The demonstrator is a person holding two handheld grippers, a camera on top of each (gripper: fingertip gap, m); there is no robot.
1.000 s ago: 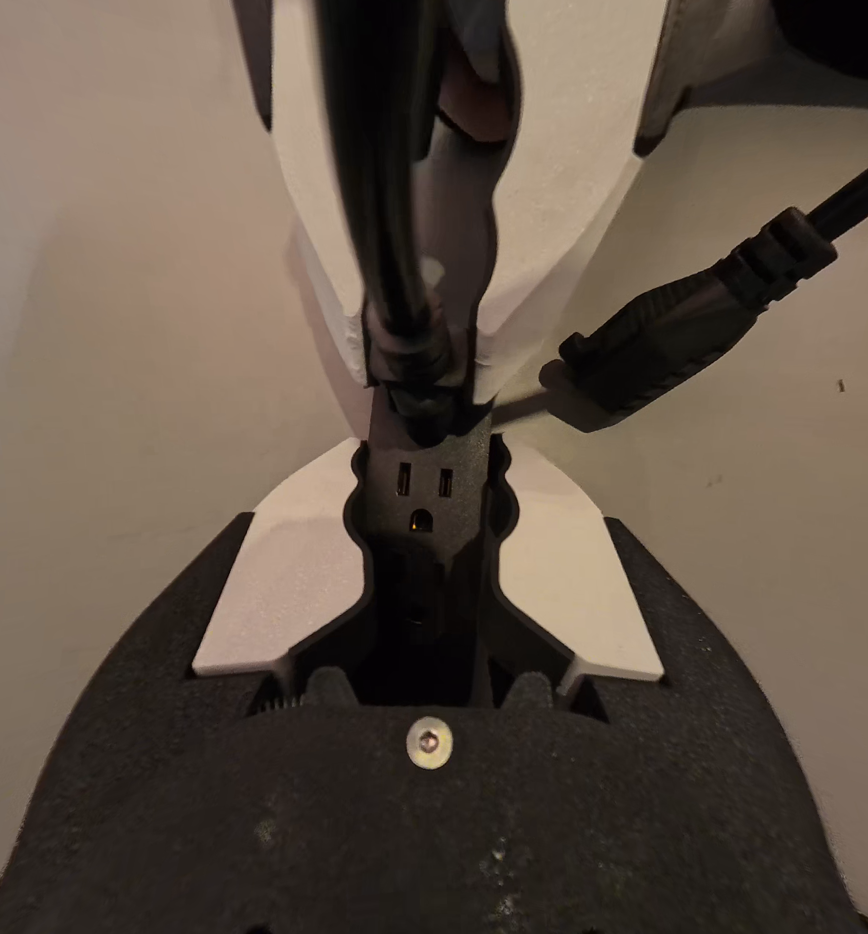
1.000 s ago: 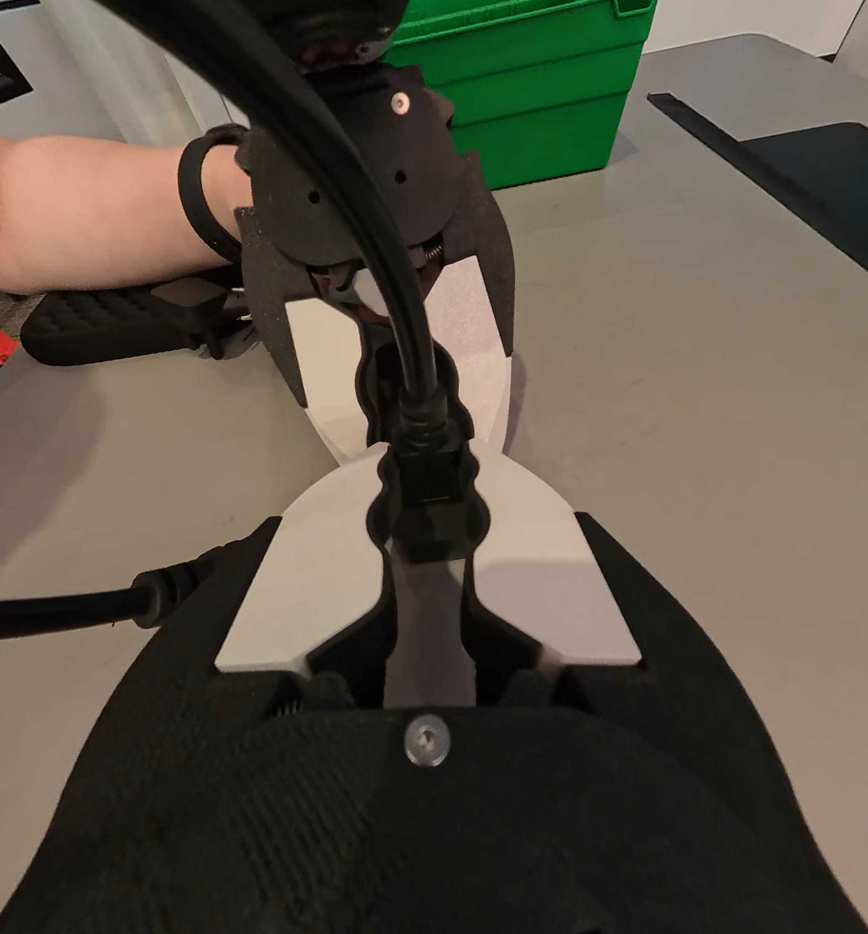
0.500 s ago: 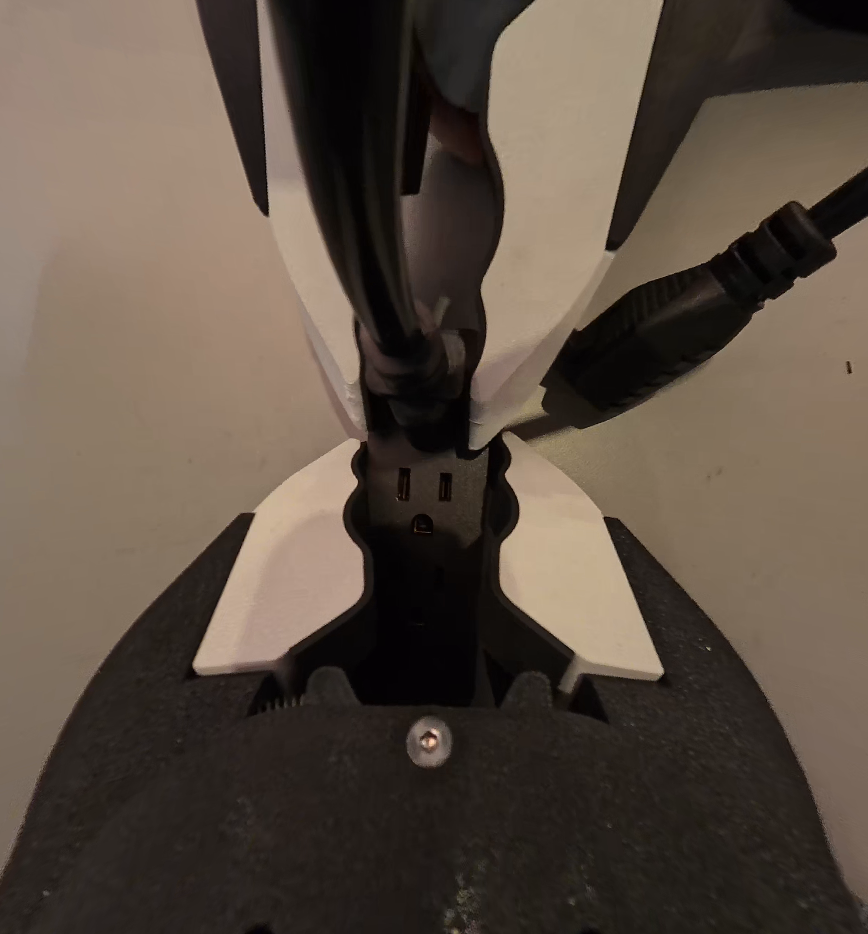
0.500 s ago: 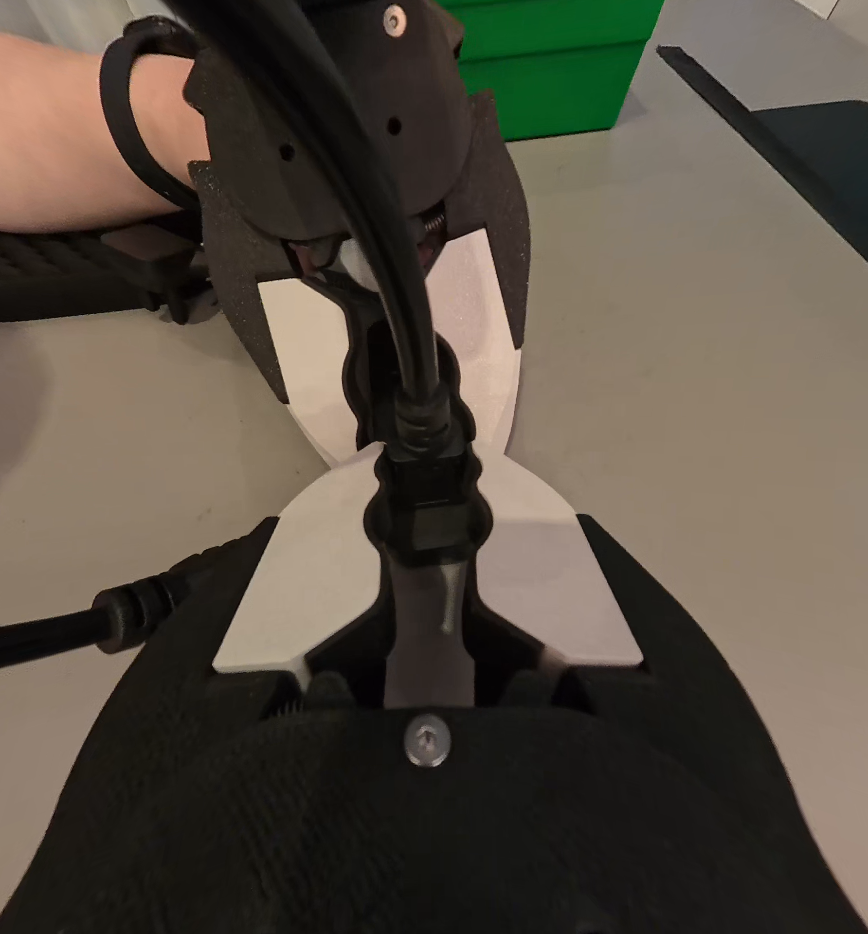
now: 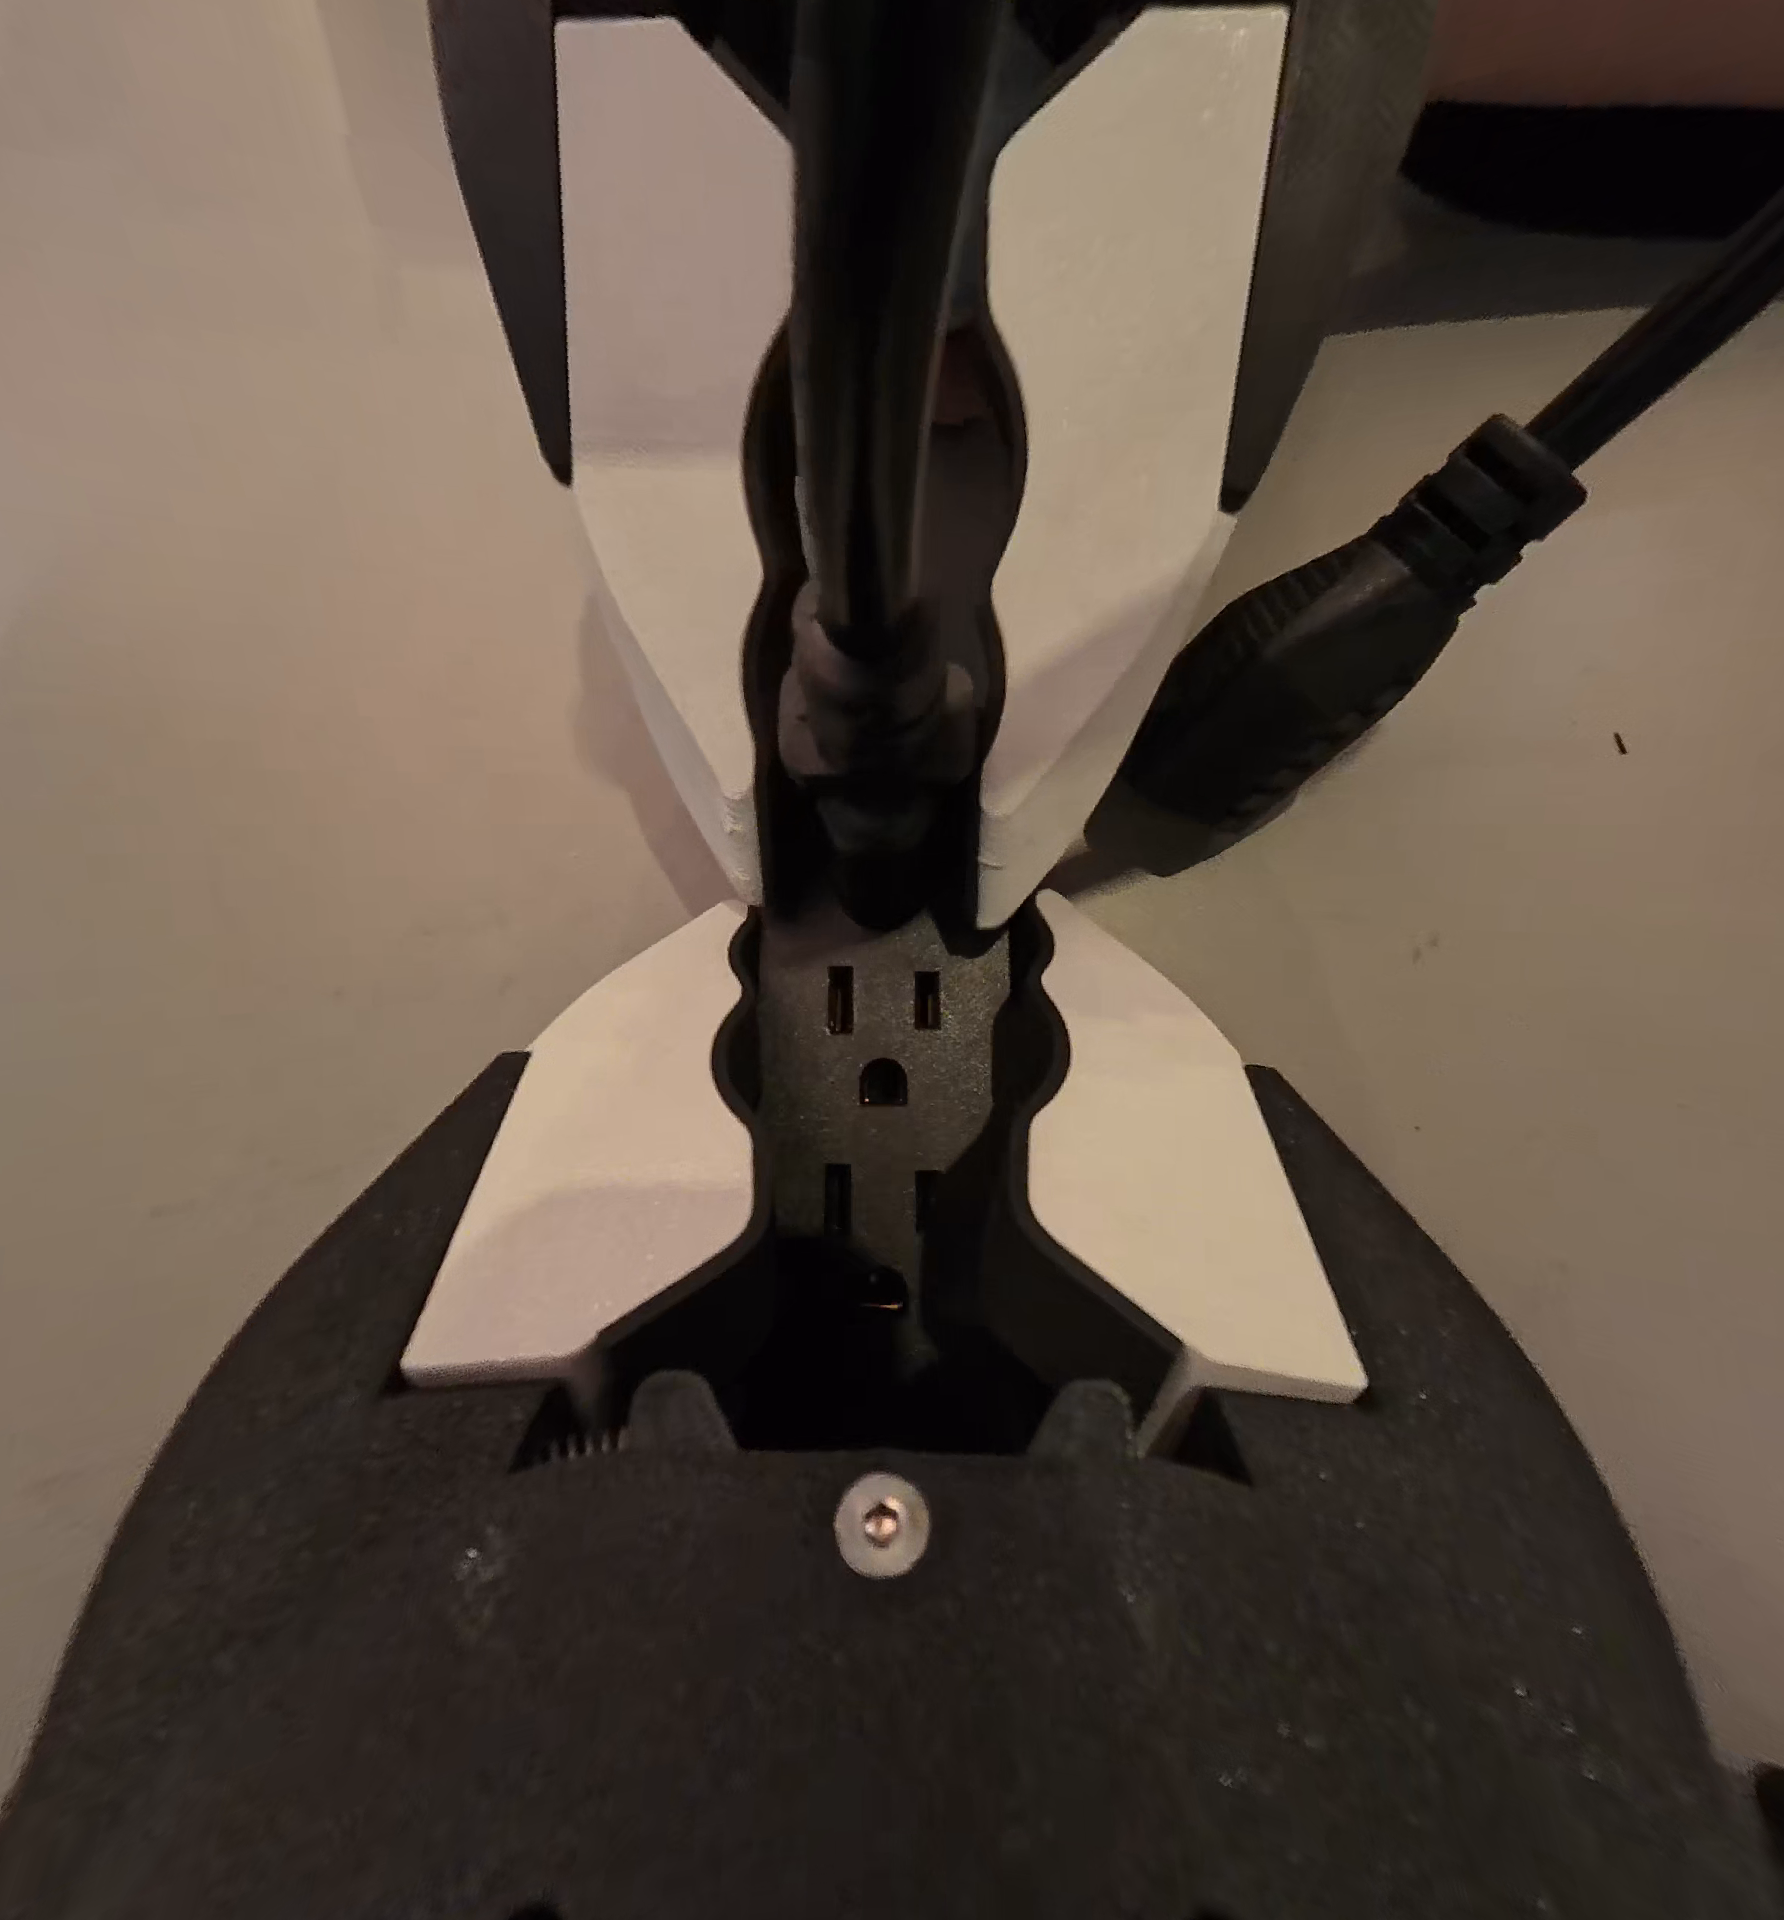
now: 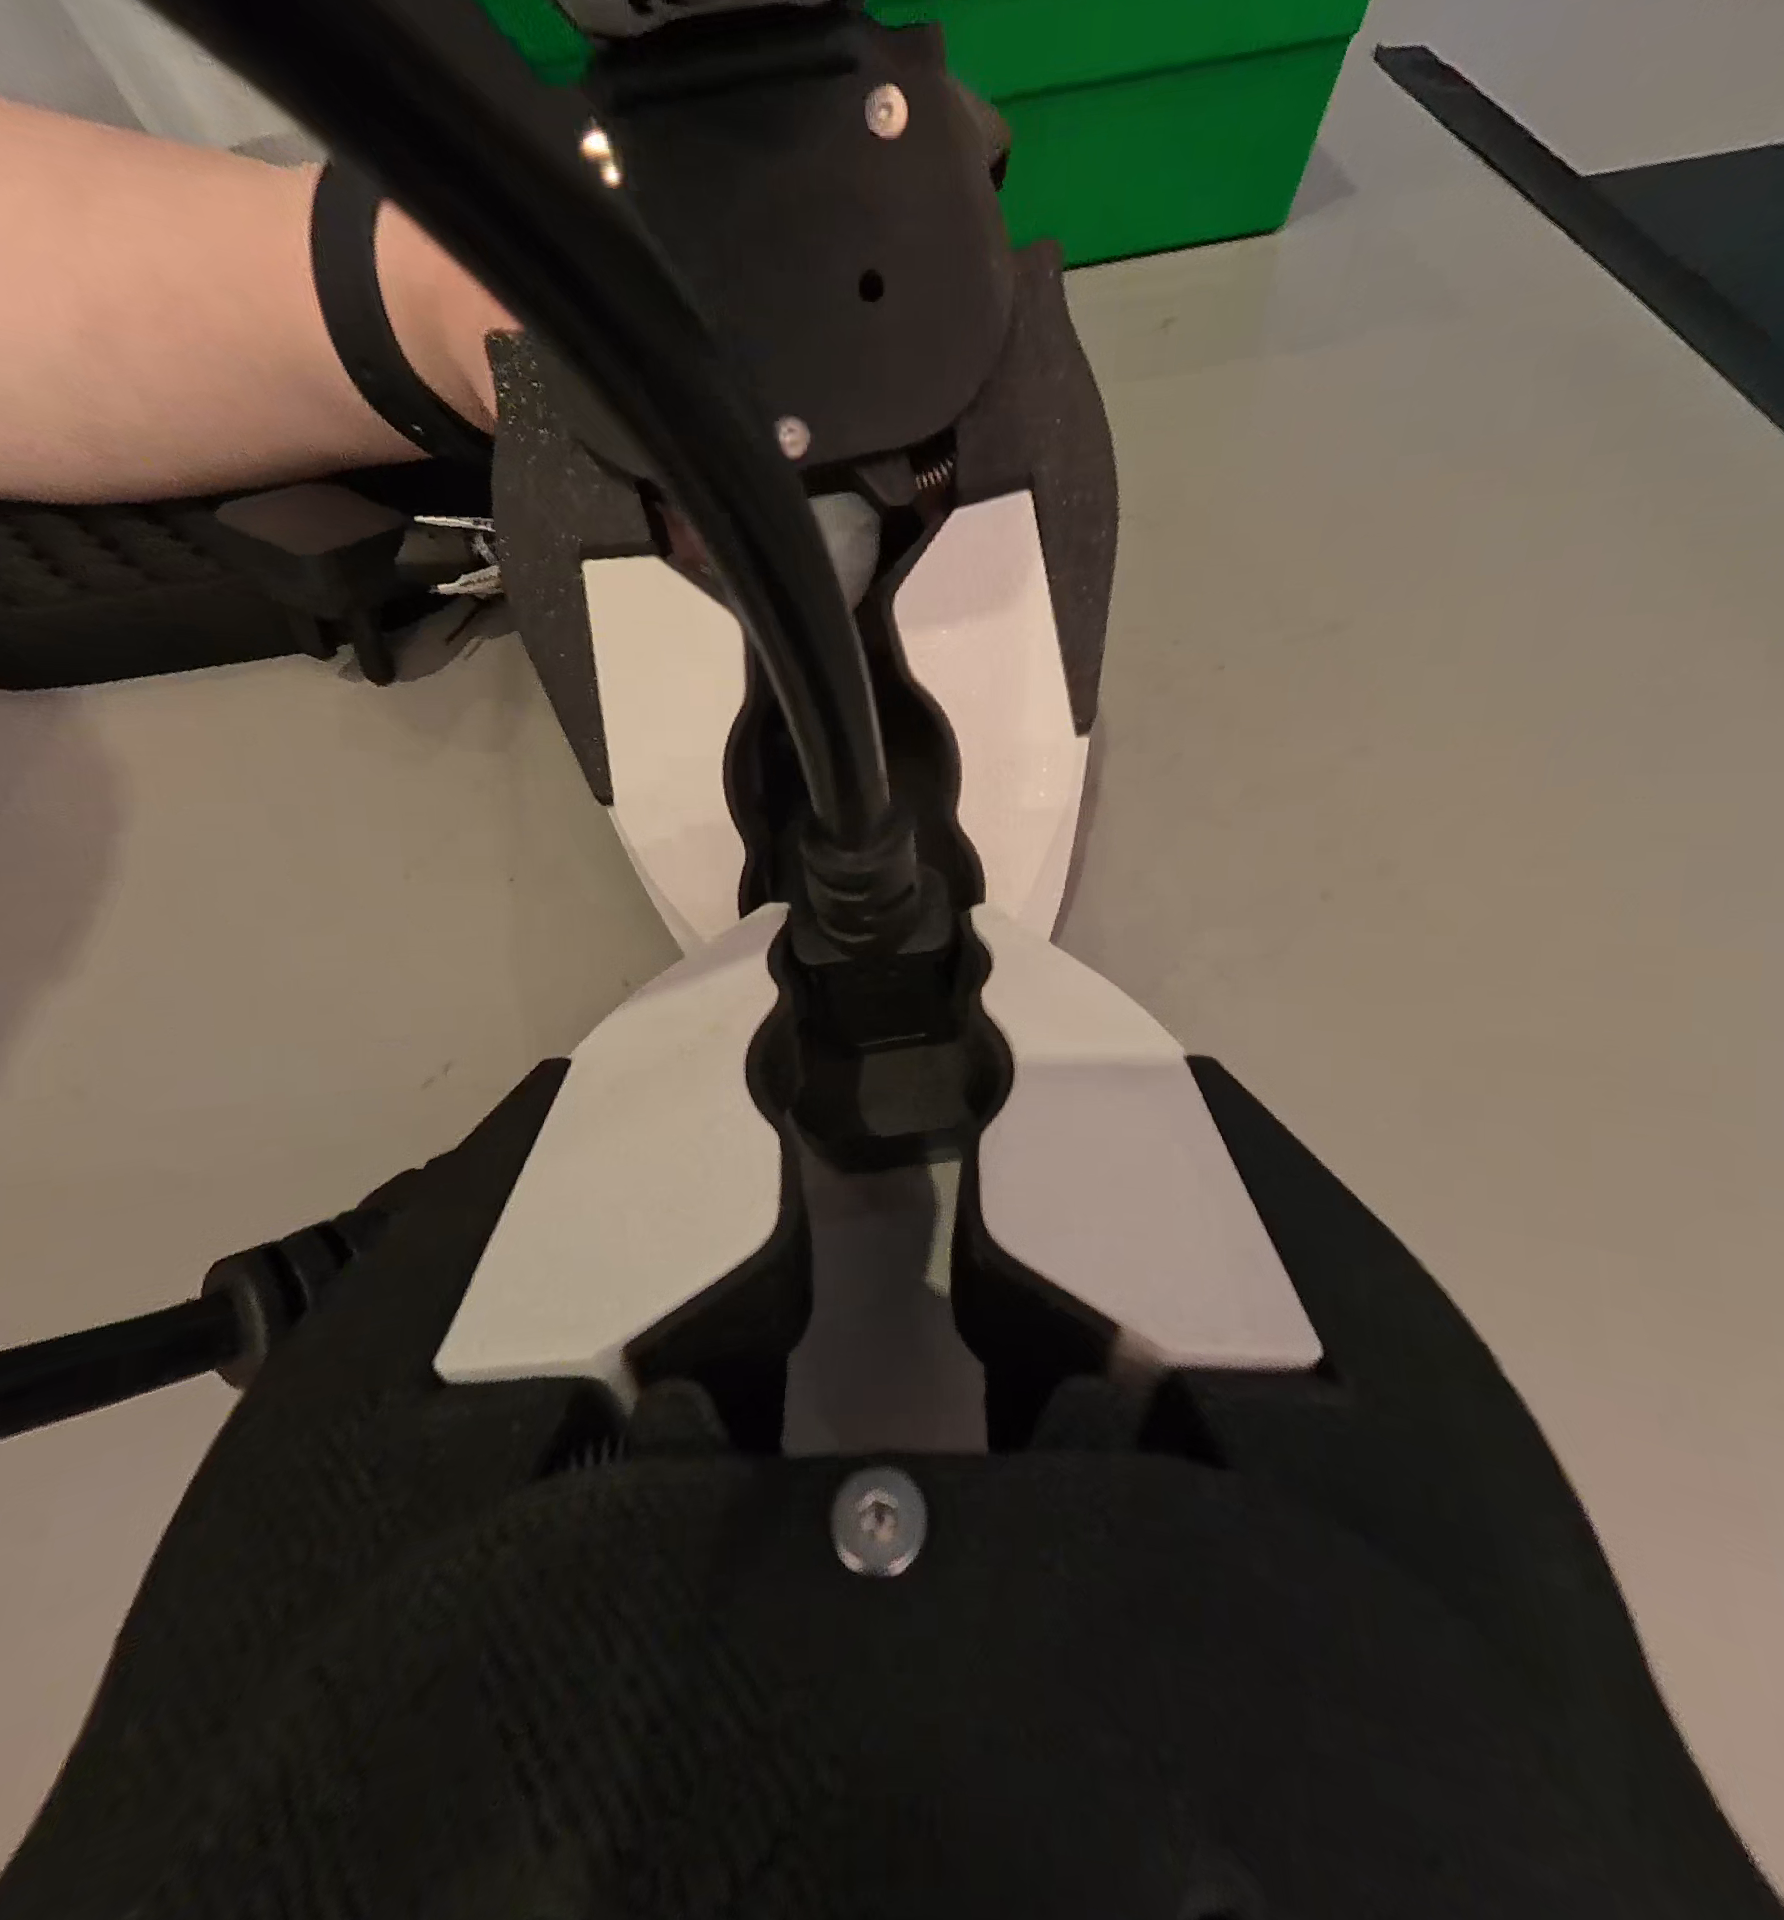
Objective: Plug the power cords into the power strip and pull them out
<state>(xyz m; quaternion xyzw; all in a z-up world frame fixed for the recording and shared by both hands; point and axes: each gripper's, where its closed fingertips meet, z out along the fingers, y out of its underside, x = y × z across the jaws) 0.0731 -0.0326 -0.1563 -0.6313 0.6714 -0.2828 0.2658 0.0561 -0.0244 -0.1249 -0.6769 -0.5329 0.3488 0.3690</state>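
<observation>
In the left wrist view my left gripper (image 5: 888,935) is shut on a black power strip (image 5: 883,1049); two of its outlets show between the white fingers. Facing it, my right gripper (image 5: 877,873) is shut on a black plug (image 5: 872,727) with its cord running up, right at the strip's far end. I cannot tell whether its prongs are in an outlet. In the right wrist view my right gripper (image 6: 877,925) clamps the same plug (image 6: 883,1039), and the left gripper (image 6: 867,894) meets it tip to tip. The strip is hidden there.
A second black plug (image 5: 1272,707) with its cord lies on the grey table just right of the grippers; it also shows in the right wrist view (image 6: 140,1351). A person's arm (image 6: 140,312), a black padded rest (image 6: 119,592) and a green box (image 6: 1158,135) lie beyond. The grippers are tip to tip, or close to it.
The right gripper has swung from a tilt to straight in line with the left one. More of the strip's face now shows between the left fingers. Both grips are unchanged.
</observation>
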